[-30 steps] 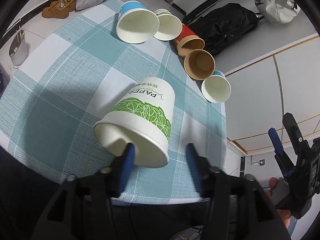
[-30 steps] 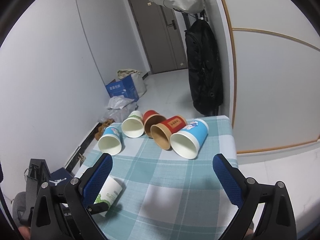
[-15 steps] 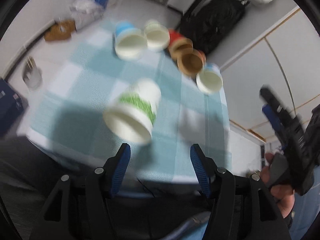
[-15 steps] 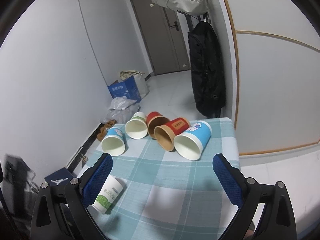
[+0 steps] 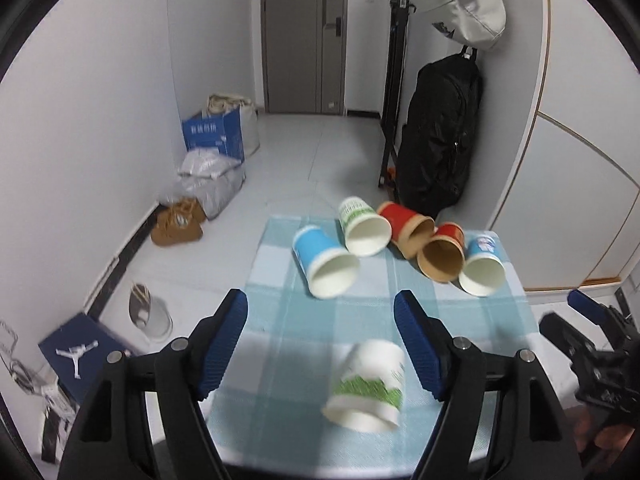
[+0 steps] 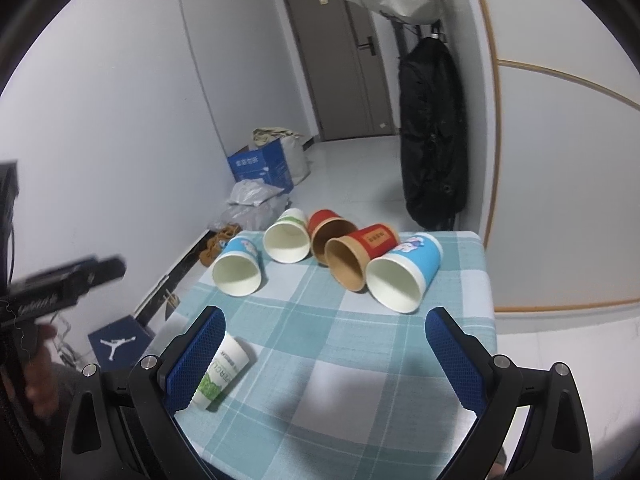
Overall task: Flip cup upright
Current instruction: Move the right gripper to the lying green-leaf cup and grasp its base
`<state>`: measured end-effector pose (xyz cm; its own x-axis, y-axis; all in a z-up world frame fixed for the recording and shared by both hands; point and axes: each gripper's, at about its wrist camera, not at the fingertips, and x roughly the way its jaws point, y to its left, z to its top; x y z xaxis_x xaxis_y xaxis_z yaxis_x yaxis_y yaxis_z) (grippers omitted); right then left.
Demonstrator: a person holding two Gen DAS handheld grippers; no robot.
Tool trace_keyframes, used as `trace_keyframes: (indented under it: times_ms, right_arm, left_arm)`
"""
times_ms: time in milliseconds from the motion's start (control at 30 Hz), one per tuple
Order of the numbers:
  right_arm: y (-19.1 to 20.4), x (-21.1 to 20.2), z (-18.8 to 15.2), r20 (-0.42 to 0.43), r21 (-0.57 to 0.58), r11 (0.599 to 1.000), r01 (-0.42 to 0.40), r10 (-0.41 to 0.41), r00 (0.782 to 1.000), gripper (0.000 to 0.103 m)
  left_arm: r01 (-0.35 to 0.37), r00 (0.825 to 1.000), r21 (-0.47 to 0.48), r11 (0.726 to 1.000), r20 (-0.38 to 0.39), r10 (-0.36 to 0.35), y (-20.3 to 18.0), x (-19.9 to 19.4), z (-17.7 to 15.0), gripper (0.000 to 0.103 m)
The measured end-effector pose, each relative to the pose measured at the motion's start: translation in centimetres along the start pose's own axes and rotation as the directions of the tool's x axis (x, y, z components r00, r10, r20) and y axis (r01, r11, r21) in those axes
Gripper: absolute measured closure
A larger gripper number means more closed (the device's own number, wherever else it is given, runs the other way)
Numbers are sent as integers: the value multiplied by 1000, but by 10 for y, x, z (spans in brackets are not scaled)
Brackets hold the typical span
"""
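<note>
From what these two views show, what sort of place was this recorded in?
Probably a home entryway or hallway. A grey door closes the far end, a black backpack hangs on a rack, and brown shoes sit on the tiled floor. Paper cups lie on a checked tablecloth.

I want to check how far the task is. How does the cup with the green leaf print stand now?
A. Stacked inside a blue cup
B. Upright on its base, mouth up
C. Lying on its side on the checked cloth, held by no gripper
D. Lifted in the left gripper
C: the green-print cup lies on its side on the checked cloth, and the left gripper is open and apart from it.
</note>
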<state>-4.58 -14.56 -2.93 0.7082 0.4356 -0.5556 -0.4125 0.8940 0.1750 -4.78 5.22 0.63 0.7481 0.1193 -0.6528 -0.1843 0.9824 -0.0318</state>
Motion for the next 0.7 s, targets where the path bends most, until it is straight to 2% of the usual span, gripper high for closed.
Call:
trace_keyframes:
  times_ms: [133, 233, 400, 700]
  right_arm:
    - [10, 2, -3, -5, -24, 1000, -17, 17, 1000, 2]
    - [21, 3, -7, 6, -45, 999, 21, -21, 1000, 2]
    - [43, -1, -14, 19, -63, 998, -8, 9, 1000, 2]
    - [69, 7, -28, -59, -48, 998, -36, 33, 998, 2]
  left_arm:
    - [0, 1000, -29, 1000, 10, 0, 10, 5, -3, 31]
    - [5, 1000, -38, 999, 29, -4, 11, 2, -3, 31]
    - [27, 998, -65, 998, 66, -23, 17, -5, 2, 31]
    - [68, 997, -100, 993, 41, -64, 28, -2, 4, 31]
